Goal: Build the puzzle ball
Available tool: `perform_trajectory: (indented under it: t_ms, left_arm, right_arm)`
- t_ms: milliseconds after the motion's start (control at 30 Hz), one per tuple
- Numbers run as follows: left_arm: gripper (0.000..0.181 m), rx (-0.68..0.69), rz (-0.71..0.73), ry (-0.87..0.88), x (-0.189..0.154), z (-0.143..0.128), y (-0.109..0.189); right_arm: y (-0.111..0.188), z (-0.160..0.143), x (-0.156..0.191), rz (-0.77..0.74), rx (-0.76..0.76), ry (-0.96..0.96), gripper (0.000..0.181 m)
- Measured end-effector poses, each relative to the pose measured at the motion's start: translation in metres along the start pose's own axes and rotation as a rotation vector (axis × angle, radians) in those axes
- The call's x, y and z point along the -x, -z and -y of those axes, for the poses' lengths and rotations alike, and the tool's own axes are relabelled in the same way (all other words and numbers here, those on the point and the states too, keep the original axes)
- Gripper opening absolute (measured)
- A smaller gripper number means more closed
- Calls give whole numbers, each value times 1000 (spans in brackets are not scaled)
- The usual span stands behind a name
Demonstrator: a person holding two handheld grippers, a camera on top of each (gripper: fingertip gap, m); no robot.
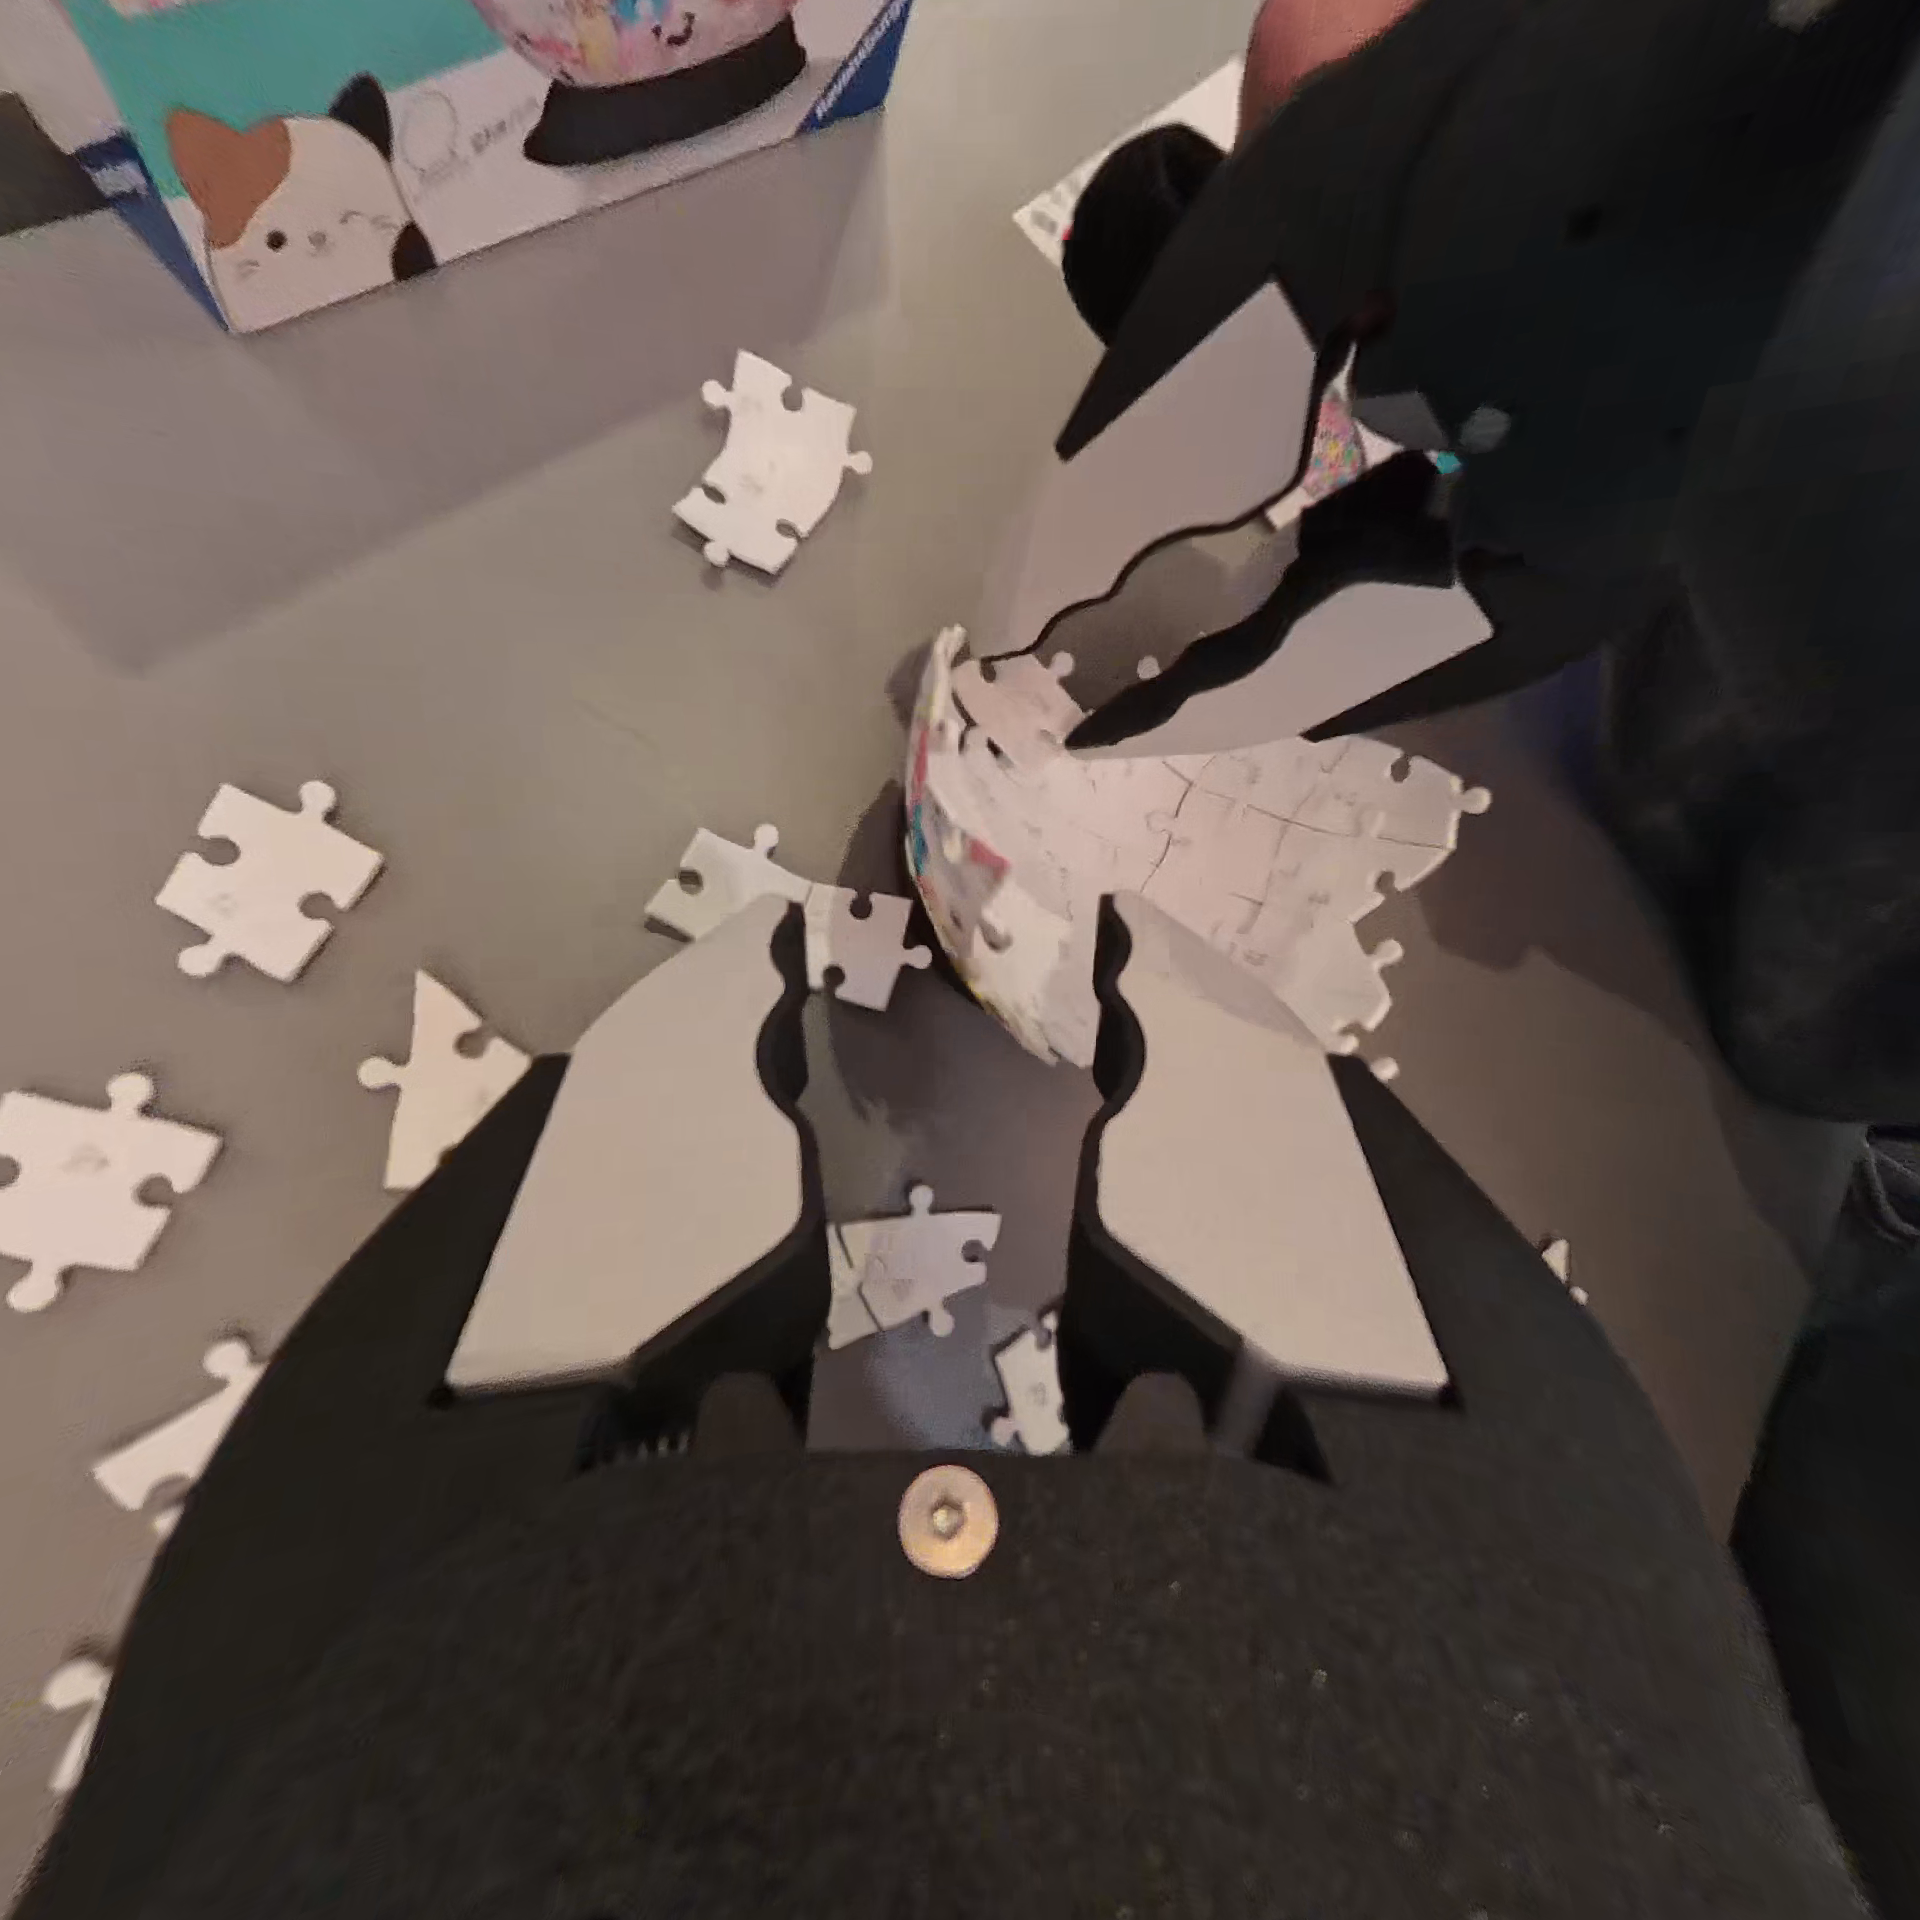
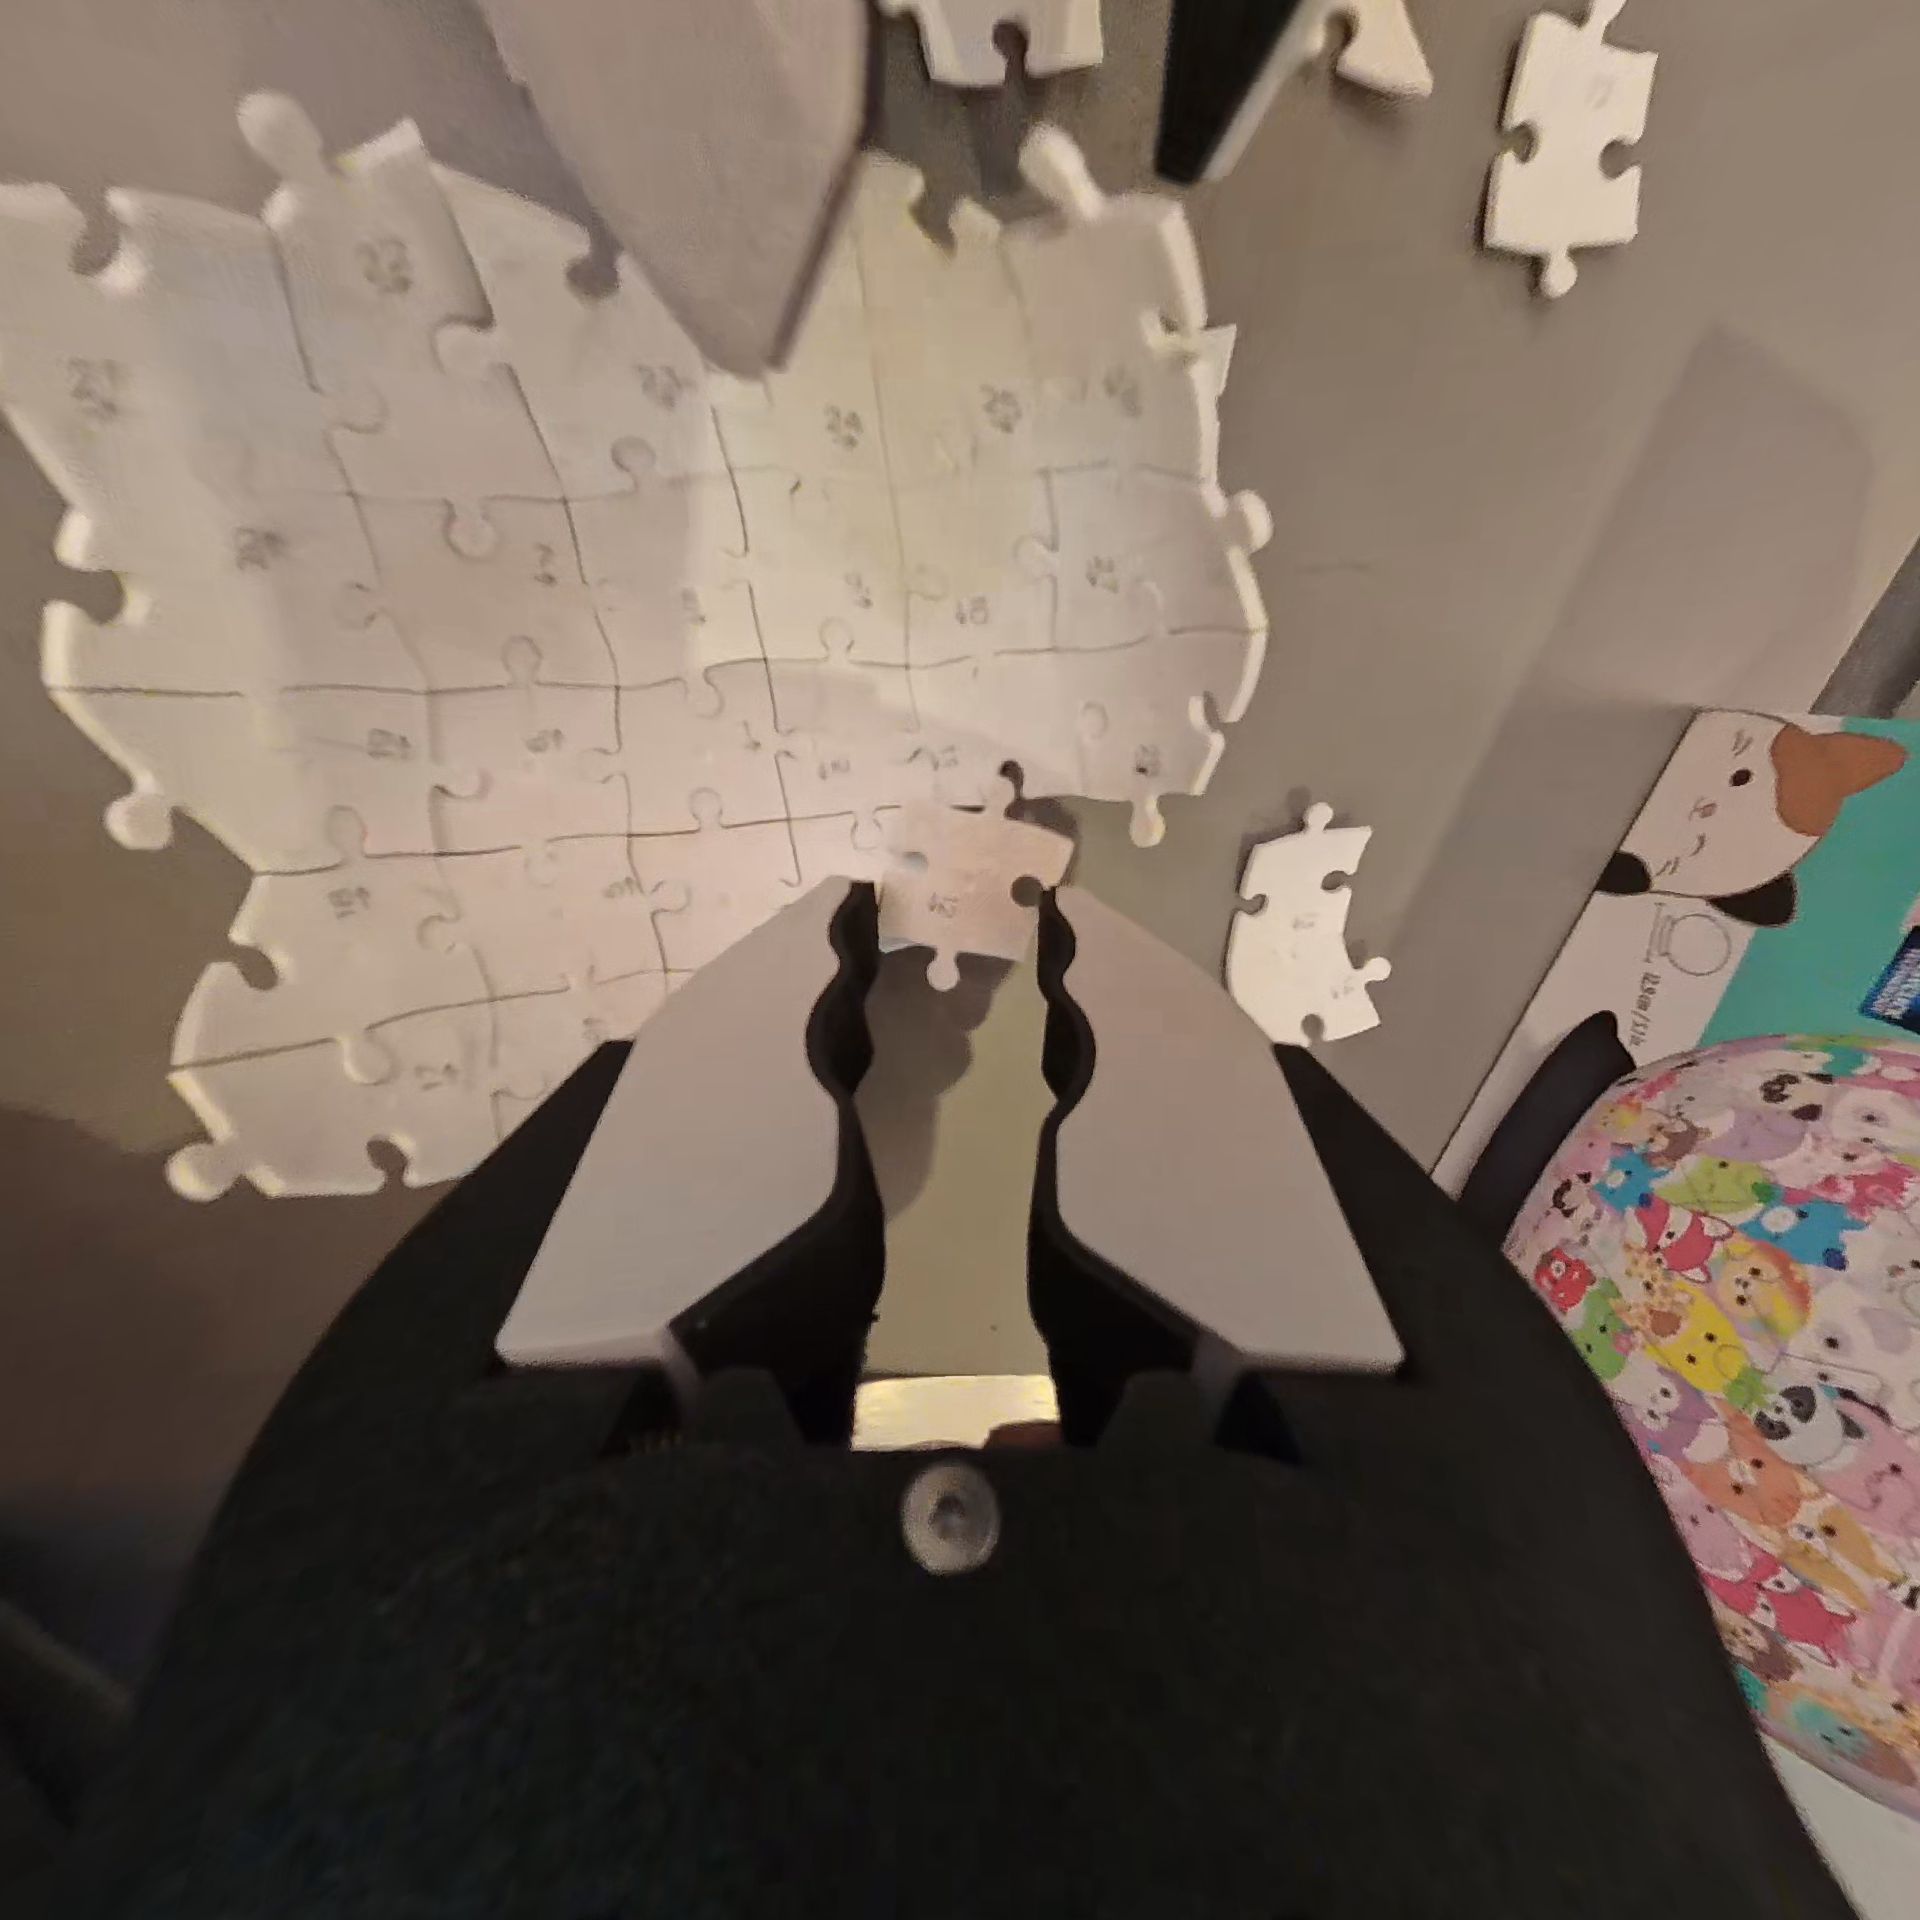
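My right gripper (image 2: 951, 914) pinches a puzzle piece (image 2: 971, 888) at the rim of the half-built puzzle ball (image 2: 644, 582); my left gripper (image 1: 951, 935) stands spread, holding nothing.

Nearest in the right wrist view, my fingertips clamp the white piece by its two sides, its far edge touching the shell's near rim. The shell lies just beyond, white inner side up, on the grey table (image 2: 1455, 436). In the left wrist view my parted fingers straddle the shell's near edge, its coloured outer face showing at the left; loose pieces (image 1: 265, 883) lie white side up between and to the left of my fingers. Farther off sits the printed box (image 1: 312, 156), with a black stand (image 1: 1143, 229) to its right.
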State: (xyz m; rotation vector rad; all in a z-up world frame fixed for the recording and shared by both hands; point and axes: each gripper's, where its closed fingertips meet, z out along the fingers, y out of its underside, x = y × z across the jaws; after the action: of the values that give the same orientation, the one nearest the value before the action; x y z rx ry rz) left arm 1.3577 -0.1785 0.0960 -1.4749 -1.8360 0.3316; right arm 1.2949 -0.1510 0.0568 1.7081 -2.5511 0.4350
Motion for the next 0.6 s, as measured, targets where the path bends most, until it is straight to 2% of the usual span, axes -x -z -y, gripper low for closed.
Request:
perform_trajectory:
  t_ms: [167,300,600]
  left_arm:
    - [39,92,-69,4,3,-1,-11]
    - [19,143,-144,31,-1,-4,-16]
    - [12,334,-184,144,-3,-25,-17]
  right_arm:
    - [-3,4,5,42,-28,-20,29]
    - [-5,6,11,76,-19,-15,29]
    - [-1,3,14,11,64,100,29]
